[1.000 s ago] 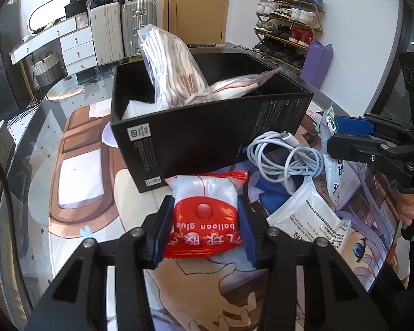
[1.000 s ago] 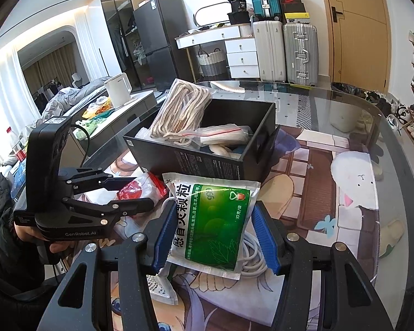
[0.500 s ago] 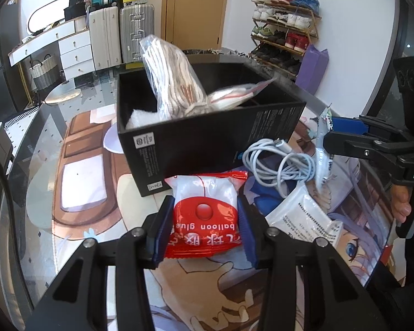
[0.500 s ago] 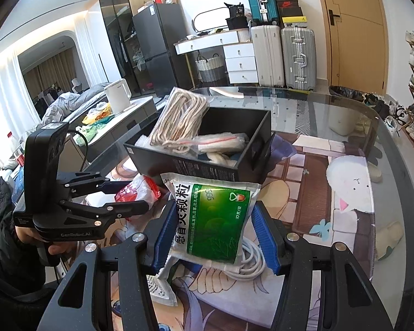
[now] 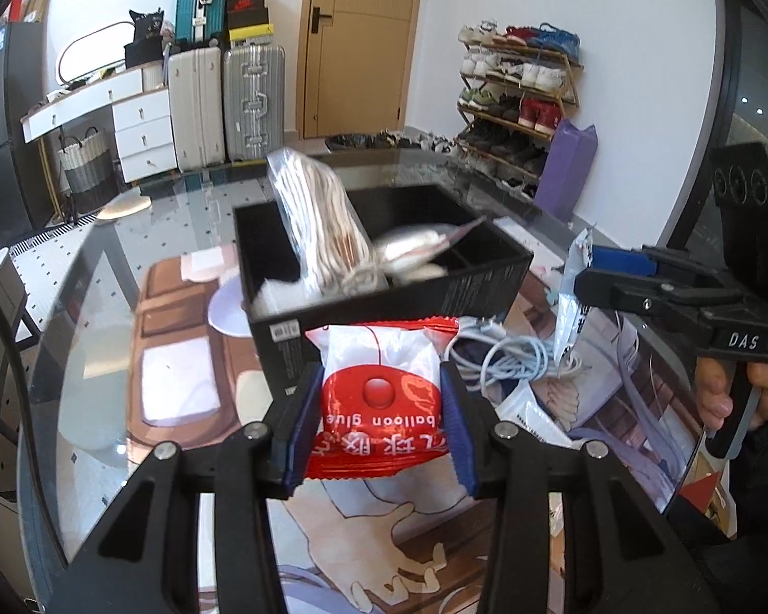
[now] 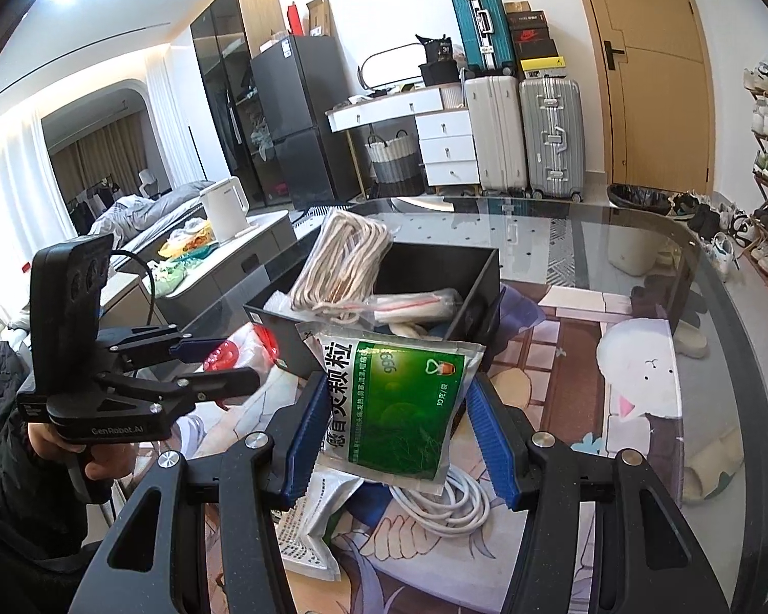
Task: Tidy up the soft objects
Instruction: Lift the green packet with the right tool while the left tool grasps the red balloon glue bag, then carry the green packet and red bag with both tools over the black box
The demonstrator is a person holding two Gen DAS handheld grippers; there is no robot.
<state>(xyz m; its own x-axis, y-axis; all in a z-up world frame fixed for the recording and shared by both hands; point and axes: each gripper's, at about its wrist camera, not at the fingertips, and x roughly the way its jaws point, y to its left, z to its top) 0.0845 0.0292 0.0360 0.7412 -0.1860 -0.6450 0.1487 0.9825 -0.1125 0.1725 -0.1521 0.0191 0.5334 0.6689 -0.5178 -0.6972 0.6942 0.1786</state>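
Note:
My left gripper [image 5: 379, 409] is shut on a red and white balloon glue packet [image 5: 381, 389] and holds it above the table, just in front of the black box [image 5: 384, 302]. My right gripper [image 6: 399, 419] is shut on a green and white medicine pouch [image 6: 399, 409], lifted in front of the same box [image 6: 466, 307]. The box holds a clear bag of beige cords [image 5: 322, 225] standing up and a flat clear pouch [image 6: 414, 304]. The right gripper also shows from the side in the left wrist view [image 5: 583, 281]; the left gripper shows in the right wrist view [image 6: 220, 368].
A coiled white cable [image 5: 512, 363] and a white printed pouch [image 6: 307, 522] lie on the glass table [image 6: 614, 235] over an illustrated mat [image 5: 179, 348]. Suitcases [image 6: 522, 133], drawers and a shoe rack [image 5: 517, 97] stand beyond the table.
Both grippers have risen with their packets and the views tilt up. The box now sits lower relative to both packets.

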